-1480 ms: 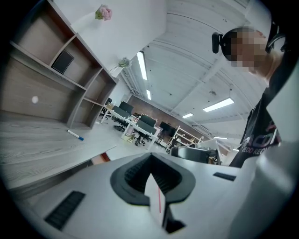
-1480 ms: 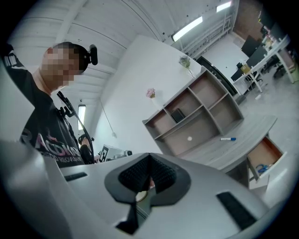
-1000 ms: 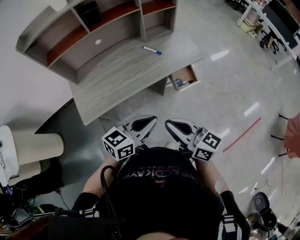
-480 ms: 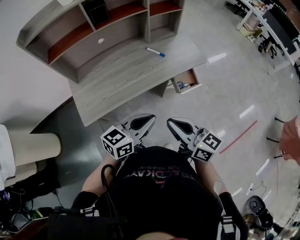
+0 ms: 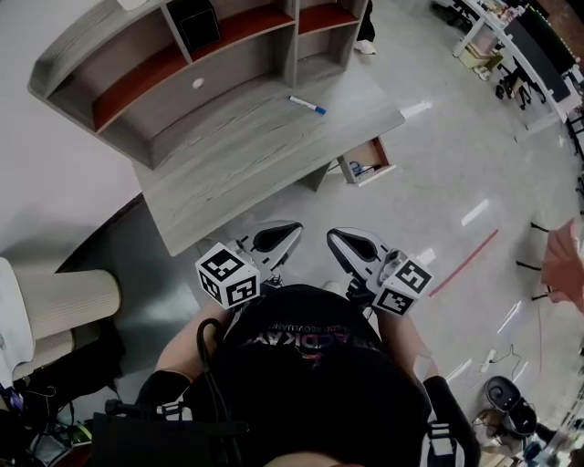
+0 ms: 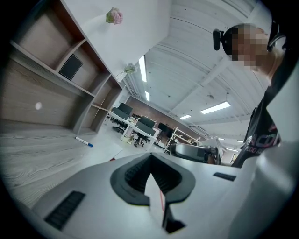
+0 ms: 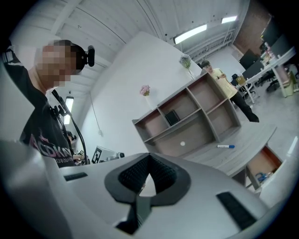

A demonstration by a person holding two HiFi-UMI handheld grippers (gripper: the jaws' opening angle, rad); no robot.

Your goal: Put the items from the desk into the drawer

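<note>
Tongs were held closed and empty, left tongs (image 5: 294, 227) beside right tongs (image 5: 334, 234), well apart from the grey wooden desk (image 5: 246, 146).

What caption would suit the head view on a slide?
Person facing a desk, left gripper and right gripper both shut and empty; a marker lies on top, drawer open.

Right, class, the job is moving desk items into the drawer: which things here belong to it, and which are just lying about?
Belongs to the job:
marker on the desk; open drawer; left gripper and right gripper, both shut, empty.

Just lying about:
black object on the shelf unit; red line on the floor.
</note>
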